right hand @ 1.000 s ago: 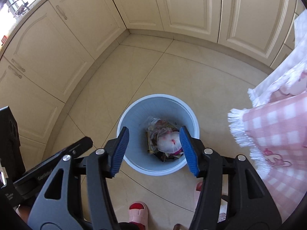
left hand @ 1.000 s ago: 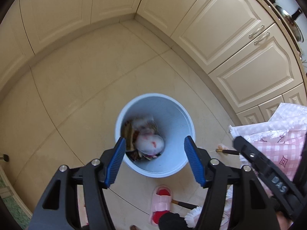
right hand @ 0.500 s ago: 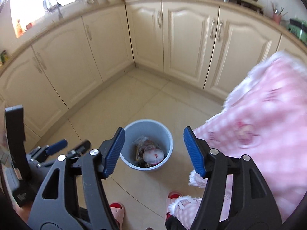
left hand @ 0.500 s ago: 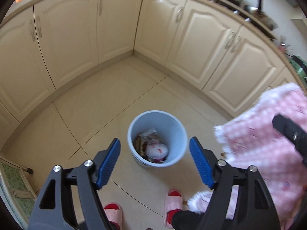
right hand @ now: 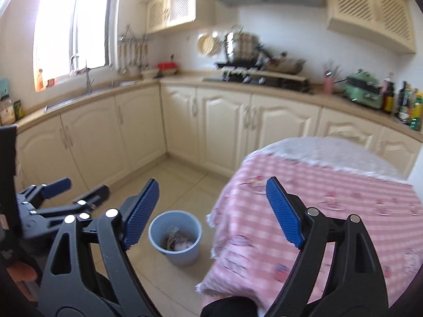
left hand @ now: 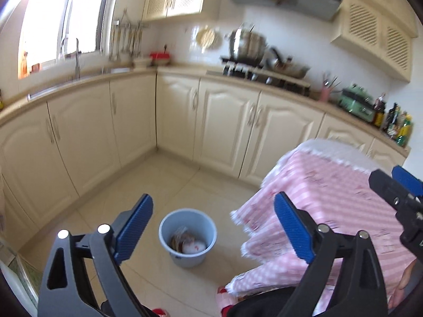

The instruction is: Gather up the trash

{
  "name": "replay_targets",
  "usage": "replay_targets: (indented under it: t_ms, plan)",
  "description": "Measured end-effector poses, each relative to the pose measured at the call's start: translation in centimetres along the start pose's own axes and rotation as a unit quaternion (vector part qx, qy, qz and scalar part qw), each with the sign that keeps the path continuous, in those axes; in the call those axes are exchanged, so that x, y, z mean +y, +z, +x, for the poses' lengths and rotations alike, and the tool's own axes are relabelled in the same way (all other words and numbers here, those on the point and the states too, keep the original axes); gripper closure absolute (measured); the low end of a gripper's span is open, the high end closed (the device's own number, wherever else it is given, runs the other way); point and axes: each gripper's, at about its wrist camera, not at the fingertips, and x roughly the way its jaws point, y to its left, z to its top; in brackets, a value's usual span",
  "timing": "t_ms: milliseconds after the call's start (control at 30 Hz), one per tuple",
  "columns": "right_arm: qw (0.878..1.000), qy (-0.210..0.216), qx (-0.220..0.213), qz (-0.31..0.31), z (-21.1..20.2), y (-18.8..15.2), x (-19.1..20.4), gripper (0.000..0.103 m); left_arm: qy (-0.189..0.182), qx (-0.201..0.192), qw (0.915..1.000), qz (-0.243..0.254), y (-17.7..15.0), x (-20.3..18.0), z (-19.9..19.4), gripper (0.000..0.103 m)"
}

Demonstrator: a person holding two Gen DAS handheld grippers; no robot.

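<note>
While our left gripper (left hand: 212,223) and right gripper (right hand: 211,212) hang spread wide and empty, the blue trash bucket (left hand: 188,236) holding wrappers (left hand: 189,243) stands below between our fingers, beside the pink-checked tablecloth (right hand: 330,211).

Cream cabinets (left hand: 224,124) along two walls, beige worktop (right hand: 277,89) above. Bright window (left hand: 60,18) left, sink tap (left hand: 76,58) below. Beige tile floor (left hand: 164,179). Pink checked tablecloth (right hand: 330,206) right. White wall tiles (right hand: 290,34).
</note>
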Motion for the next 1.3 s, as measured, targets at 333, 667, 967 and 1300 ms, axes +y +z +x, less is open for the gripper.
replay_targets:
  t_ms: [333,667,967,1300]
  plan:
    - [0.994,-0.051,-0.098,-0.01,-11.9,1.1,-2.5,0.012,-0.034,-0.09,0.9941,0.049,1.6,-5.7,-11.4,0.009]
    - [0.986,-0.078,-0.147,-0.009,-16.9,1.2,-3.8,0.01,-0.051,-0.157,0.984,0.068,1.8,-8.1,-17.1,0.008]
    - [0.985,-0.076,-0.154,-0.011,-17.6,0.9,-3.9,0.01,-0.043,-0.177,0.9805,0.073,1.6,-7.7,-17.8,0.008]
    - [0.986,-0.069,-0.15,-0.011,-17.2,0.9,-4.1,0.009,-0.043,-0.179,0.9796,0.081,1.5,-7.9,-17.7,0.008]
